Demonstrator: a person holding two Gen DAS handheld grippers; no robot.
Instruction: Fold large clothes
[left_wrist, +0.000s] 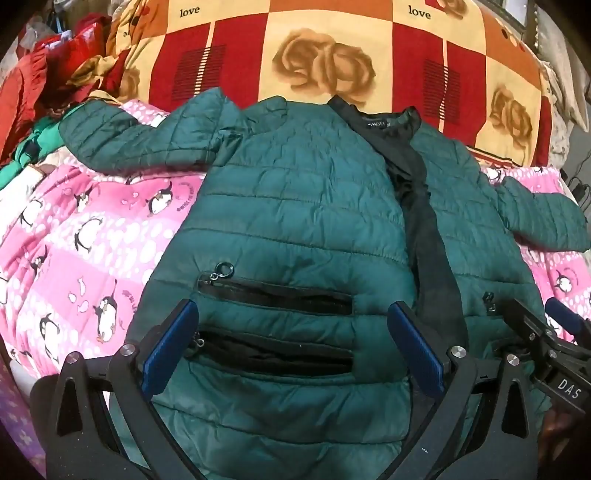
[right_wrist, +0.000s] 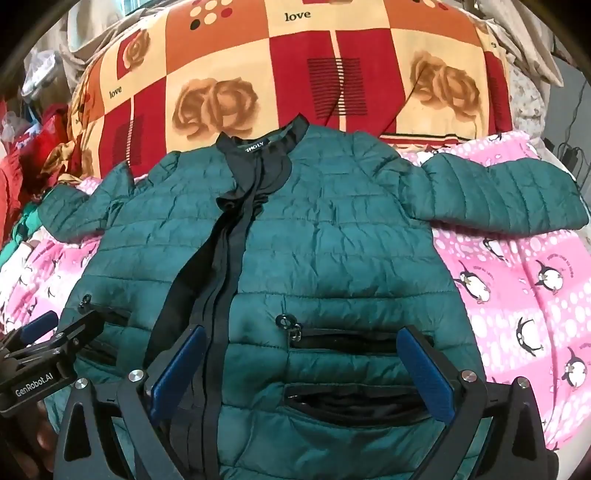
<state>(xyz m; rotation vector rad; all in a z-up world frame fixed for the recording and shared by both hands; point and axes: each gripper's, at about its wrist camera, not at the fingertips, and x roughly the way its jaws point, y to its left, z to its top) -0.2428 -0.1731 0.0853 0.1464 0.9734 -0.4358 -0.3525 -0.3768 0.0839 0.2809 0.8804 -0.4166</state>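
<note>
Left wrist view: left gripper (left_wrist: 291, 328) hovering wide open, empty, over green jacket (left_wrist: 295, 206) lying flat on pink penguin blanket (left_wrist: 74, 229). Right wrist view: right gripper (right_wrist: 301, 354) likewise hovering open over jacket pockets (right_wrist: 354, 341).

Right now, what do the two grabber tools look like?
Each gripper is a black frame with two flat blue finger pads and shiny silver bolts at the joints. The left gripper shows up from the side in the right view with white "GenRobot.AI" lettering. The right gripper has white "DAS" lettering on its side.
</note>
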